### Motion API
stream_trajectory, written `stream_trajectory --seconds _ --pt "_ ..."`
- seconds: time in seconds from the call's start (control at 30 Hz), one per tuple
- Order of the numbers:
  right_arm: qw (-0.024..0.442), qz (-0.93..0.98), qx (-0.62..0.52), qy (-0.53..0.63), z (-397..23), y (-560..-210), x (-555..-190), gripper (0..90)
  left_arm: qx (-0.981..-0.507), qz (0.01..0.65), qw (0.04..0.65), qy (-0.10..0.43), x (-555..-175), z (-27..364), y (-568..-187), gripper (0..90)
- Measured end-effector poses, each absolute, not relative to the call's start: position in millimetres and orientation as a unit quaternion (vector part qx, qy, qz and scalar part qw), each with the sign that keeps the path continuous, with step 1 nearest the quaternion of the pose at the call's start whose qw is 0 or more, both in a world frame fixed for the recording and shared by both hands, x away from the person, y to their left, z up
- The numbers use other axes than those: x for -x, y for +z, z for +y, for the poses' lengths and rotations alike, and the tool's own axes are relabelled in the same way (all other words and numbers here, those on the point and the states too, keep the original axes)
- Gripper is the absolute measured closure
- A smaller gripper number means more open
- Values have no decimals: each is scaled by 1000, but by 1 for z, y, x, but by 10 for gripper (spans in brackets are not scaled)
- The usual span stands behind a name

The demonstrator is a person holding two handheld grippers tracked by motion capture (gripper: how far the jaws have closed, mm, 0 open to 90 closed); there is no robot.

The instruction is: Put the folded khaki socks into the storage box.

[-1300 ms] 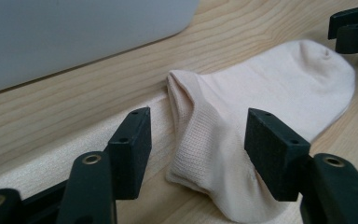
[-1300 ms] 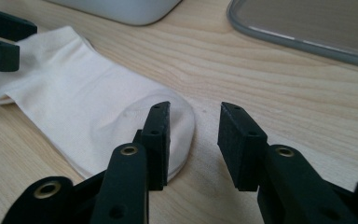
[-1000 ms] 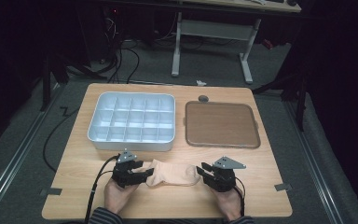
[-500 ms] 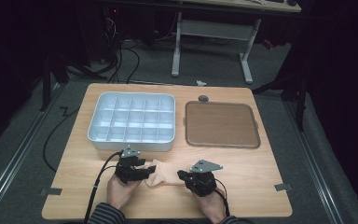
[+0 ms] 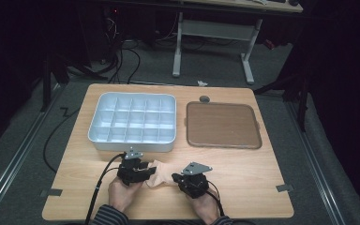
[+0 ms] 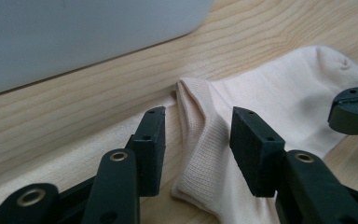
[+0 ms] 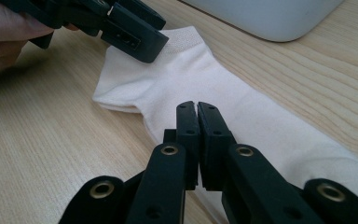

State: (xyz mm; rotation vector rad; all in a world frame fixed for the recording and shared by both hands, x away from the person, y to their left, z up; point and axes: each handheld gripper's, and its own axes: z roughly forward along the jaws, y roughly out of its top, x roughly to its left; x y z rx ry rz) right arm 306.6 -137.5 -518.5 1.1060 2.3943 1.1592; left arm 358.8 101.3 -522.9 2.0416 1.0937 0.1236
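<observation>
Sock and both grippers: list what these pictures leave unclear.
- Sock, high view: its ends lie under the left gripper and right gripper.
- Right gripper view: the shut jaws hide whether fabric is pinched.
- Left gripper view: the sock's cuff is cut off by the bottom edge.

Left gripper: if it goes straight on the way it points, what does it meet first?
The raised fold of the sock between its half-open jaws; beyond that, probably the wall of the white compartment tray. Depth is unclear.
</observation>
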Motion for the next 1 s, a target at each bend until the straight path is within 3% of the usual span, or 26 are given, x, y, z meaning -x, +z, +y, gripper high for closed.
stream_trajectory --seconds 0.37,1.0 --pt "130 833 -378 382 -135 -530 -307 881 -811 429 395 48 -353 101 -527 669" --pt "136 836 -369 384 -136 -532 -306 879 -803 427 416 0 -359 109 -526 812"
